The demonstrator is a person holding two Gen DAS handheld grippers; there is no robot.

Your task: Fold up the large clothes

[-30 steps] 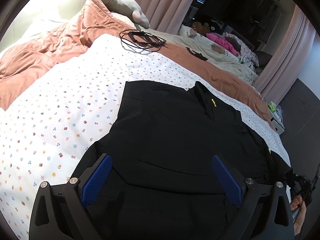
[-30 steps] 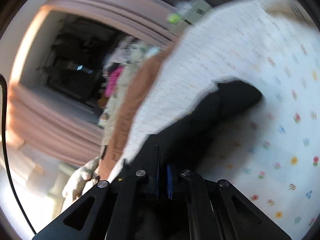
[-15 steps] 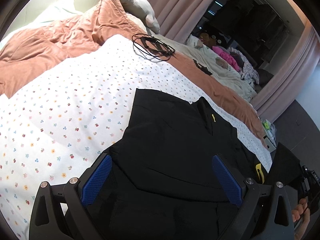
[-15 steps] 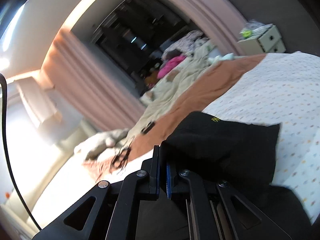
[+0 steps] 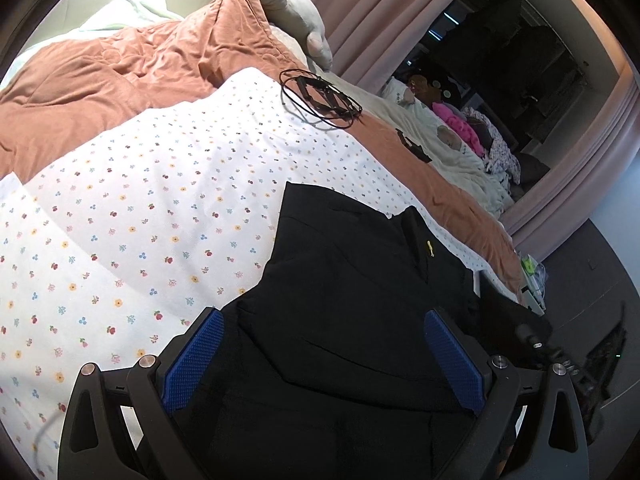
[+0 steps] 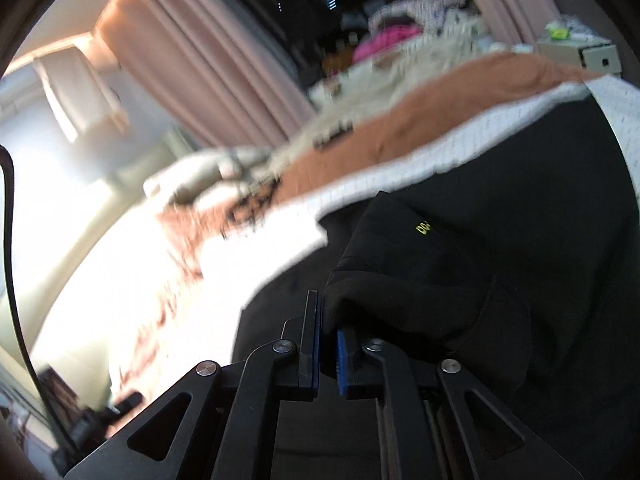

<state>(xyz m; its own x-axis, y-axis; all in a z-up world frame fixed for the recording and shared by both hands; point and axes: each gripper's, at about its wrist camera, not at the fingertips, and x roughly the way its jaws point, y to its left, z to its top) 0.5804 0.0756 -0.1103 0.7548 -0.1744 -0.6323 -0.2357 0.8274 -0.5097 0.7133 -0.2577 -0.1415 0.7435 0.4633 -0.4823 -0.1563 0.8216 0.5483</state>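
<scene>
A large black garment [image 5: 344, 292] with a small yellow mark lies on the floral sheet [image 5: 132, 216] of the bed. My left gripper [image 5: 324, 320] hovers just above its near part, open wide, its blue pads [image 5: 192, 356] apart with nothing between them. In the right wrist view a folded-over flap of the same black garment [image 6: 460, 256], with a yellow logo, lies across the garment's body. My right gripper [image 6: 328, 320] has the flap's bunched edge between its pads, and its jaws are opening. The view is blurred.
A rust-coloured duvet [image 5: 120, 72] covers the bed's far side, with a grey plush toy [image 5: 288, 12] behind it. A coiled black cable [image 5: 320, 96] lies on the sheet's far edge. More clothes [image 5: 460, 132] are piled at the back right, in front of pink curtains [image 5: 372, 16].
My right gripper swept the black flap across and over the garment's body, rolling as it went, and its pads have parted slightly. The left gripper drifted a little and rolled, staying open.
</scene>
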